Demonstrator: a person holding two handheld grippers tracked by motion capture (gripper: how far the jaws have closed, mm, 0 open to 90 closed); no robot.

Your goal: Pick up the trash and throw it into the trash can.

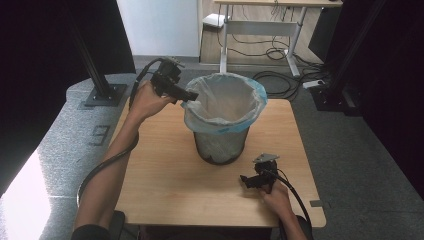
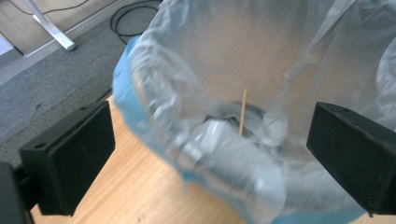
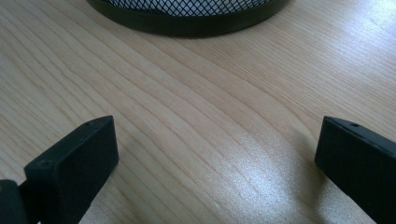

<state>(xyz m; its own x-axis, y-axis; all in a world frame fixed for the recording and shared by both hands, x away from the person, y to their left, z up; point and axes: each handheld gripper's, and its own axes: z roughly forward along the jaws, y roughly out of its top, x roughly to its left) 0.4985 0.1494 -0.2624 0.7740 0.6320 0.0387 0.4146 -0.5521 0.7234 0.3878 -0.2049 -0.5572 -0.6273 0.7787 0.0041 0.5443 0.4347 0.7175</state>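
Currently the left gripper [image 1: 189, 98], jaws apart and empty, sits at the bag liner's [image 1: 225, 102] rim over the mesh bin [image 1: 220, 147], frame centre. Step: fitting the liner. Next: regrip its edge. Right gripper [image 1: 246, 180], also apart, idles lower right.

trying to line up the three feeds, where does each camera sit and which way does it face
High view: sits above the person's side, facing forward and down on the table; both forearms enter from the bottom, left claw at the bag's rim, right claw low over the wood.
Left gripper view: rides the left claw, facing down into the bag-lined bin; a thin wooden stick shows inside, its jaws apart.
Right gripper view: rides the right claw, facing low across the wood toward the bin's mesh base.
Shared: all three views show the bin and table.
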